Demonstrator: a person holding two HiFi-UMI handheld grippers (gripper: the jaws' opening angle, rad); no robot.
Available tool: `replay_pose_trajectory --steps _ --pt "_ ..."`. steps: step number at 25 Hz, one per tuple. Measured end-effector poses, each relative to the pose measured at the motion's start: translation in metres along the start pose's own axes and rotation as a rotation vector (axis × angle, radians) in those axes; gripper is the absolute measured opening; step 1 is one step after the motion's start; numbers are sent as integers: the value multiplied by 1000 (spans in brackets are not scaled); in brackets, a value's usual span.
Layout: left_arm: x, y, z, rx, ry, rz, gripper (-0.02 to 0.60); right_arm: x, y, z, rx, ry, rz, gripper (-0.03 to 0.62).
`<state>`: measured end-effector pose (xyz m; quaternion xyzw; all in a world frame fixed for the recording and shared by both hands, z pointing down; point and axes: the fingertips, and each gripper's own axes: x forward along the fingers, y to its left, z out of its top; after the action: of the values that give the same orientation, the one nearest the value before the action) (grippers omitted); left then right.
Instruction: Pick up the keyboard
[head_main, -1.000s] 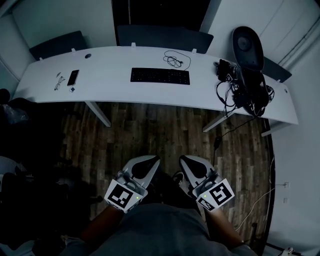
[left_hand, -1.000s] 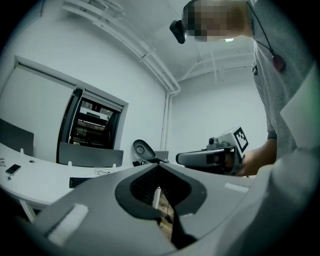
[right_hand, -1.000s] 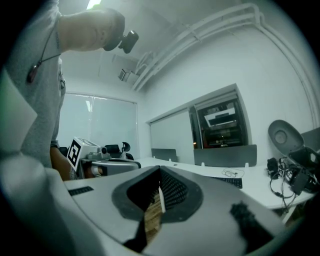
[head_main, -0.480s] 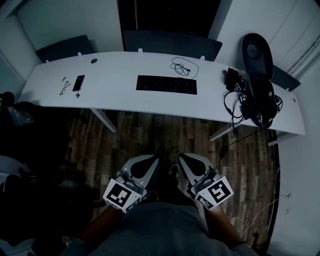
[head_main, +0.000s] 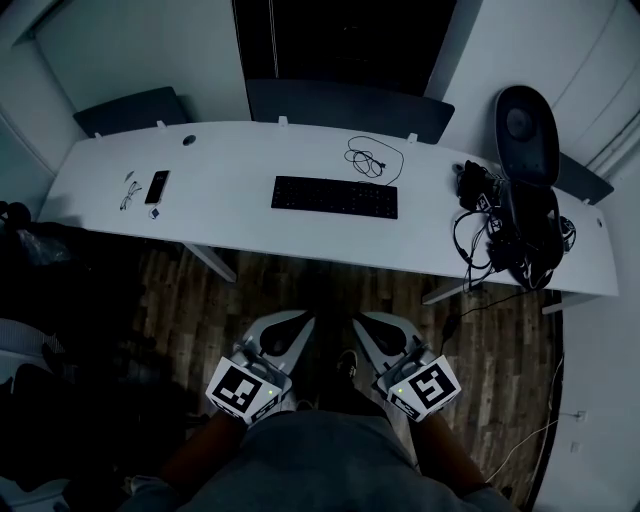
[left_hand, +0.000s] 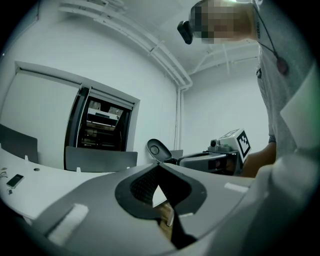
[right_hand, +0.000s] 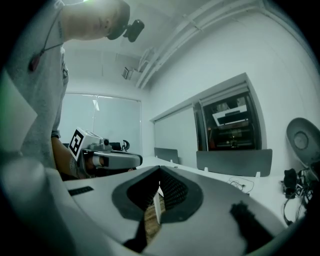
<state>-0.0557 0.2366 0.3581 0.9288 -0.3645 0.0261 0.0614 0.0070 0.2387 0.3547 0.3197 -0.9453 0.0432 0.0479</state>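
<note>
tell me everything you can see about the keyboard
The keyboard is a slim black rectangle, seemingly plastic. It lies flat near the middle of the white desk, long side along the front edge. A coiled cable lies close behind its right end; whether they touch is unclear. Nothing rests on it.

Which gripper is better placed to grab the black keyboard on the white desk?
Neither, I think. The flat black keyboard lies on the long white desk, midway ahead of the left gripper and right gripper. Both are shut, empty and equally far back. Each suits its own end.
</note>
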Motion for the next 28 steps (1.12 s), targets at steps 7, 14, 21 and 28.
replay_pose_trajectory --steps 7,14,21,28 --pt "38 22 7 -38 23 33 6 17 -44 4 13 5 34 9" --pt "74 36 11 -41 29 69 6 25 -83 9 4 -6 64 9" --pt "113 49 12 45 4 107 6 23 -125 9 -8 -16 91 11" --pt "137 50 16 27 5 136 6 23 -153 12 -13 -19 117 11"
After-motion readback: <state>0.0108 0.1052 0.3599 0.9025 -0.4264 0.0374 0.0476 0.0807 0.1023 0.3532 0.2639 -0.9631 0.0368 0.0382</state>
